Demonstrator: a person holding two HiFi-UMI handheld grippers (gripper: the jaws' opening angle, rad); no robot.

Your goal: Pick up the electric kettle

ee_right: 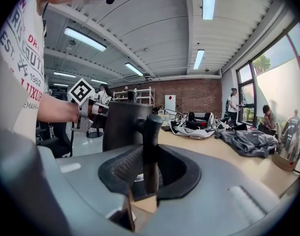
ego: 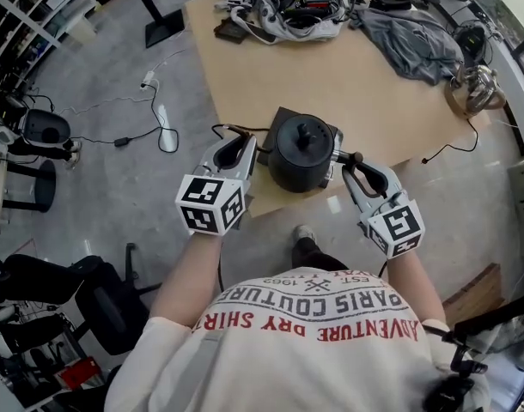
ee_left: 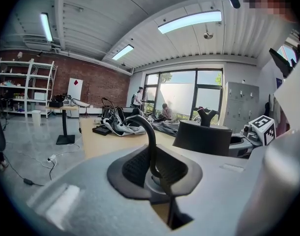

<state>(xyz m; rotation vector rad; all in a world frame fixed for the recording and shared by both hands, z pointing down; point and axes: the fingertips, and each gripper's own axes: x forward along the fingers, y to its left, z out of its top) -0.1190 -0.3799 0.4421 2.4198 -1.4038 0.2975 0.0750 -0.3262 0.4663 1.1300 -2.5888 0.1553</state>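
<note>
Black and rigid, the electric kettle [ego: 301, 154] stands at the near edge of the surface [ego: 331, 75]; it is likely heavy if filled. The right hand-held gripper [ego: 355, 163] clamps its side handle [ee_right: 149, 136], the sound hold. The left hand-held gripper [ego: 241, 149] pinches a thin curved black strip [ee_left: 151, 141], probably bendy.

The kettle [ego: 301, 153] is at the table's [ego: 245, 67] near edge, left gripper [ego: 245, 150] at its 9 o'clock, right gripper [ego: 352, 163] at 3, clothes [ego: 408, 37] at 1.
</note>
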